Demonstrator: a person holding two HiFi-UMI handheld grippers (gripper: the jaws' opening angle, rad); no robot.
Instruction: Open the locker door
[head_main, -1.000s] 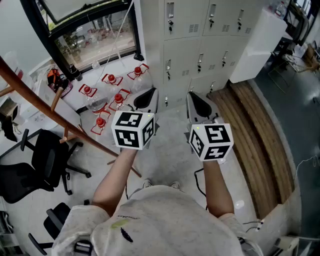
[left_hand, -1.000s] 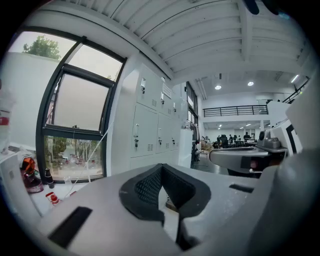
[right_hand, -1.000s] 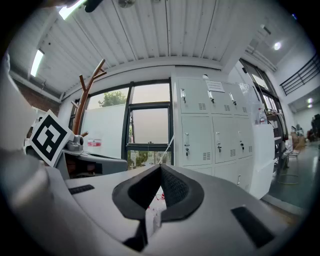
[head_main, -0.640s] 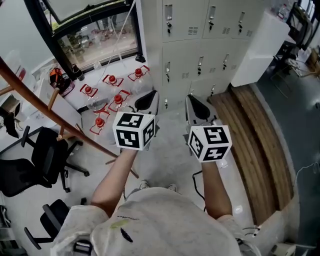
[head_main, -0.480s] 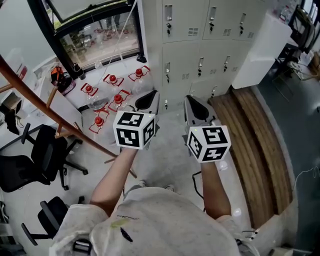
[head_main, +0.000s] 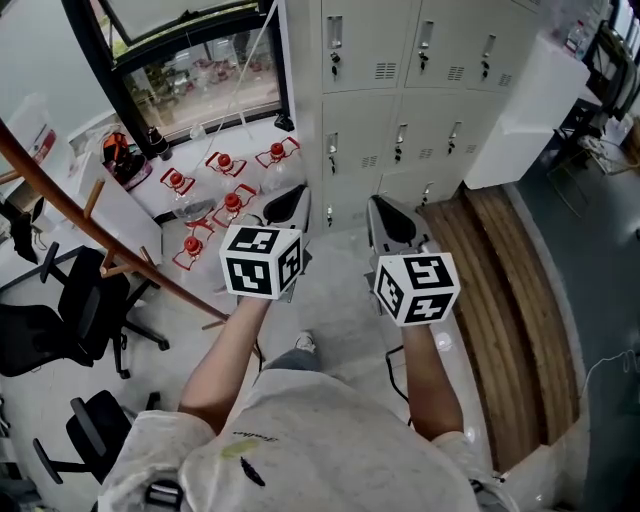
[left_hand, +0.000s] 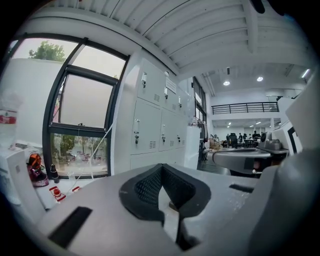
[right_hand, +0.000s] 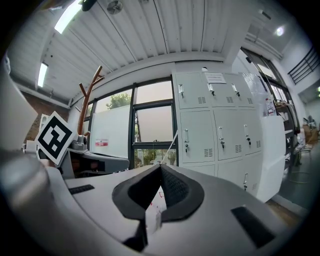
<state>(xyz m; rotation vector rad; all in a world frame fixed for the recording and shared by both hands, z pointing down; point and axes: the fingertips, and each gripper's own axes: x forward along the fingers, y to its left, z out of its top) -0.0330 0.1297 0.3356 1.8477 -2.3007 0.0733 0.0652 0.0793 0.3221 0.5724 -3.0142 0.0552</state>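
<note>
A bank of pale grey lockers (head_main: 372, 118) stands ahead, all doors closed, each with a small handle and lock (head_main: 333, 152). Both grippers are held out side by side in front of it, still well short of the doors. My left gripper (head_main: 291, 204) is shut with nothing in it, and its closed tips (left_hand: 162, 166) aim toward the lockers (left_hand: 150, 120) and the window. My right gripper (head_main: 385, 214) is shut and empty too. Past its tips (right_hand: 160, 166) the lockers (right_hand: 220, 131) fill the right half of the right gripper view.
Several glass flasks with red clamps (head_main: 226, 186) lie on the floor under a black-framed window (head_main: 190, 70). A slanting wooden pole (head_main: 110, 245) and office chairs (head_main: 60, 330) are on the left. A white cabinet (head_main: 520, 100) and wooden floor strips (head_main: 510, 290) are on the right.
The person has stepped toward the lockers, one foot now showing below the arms. Both grippers moved forward with the body and stayed shut and empty.
</note>
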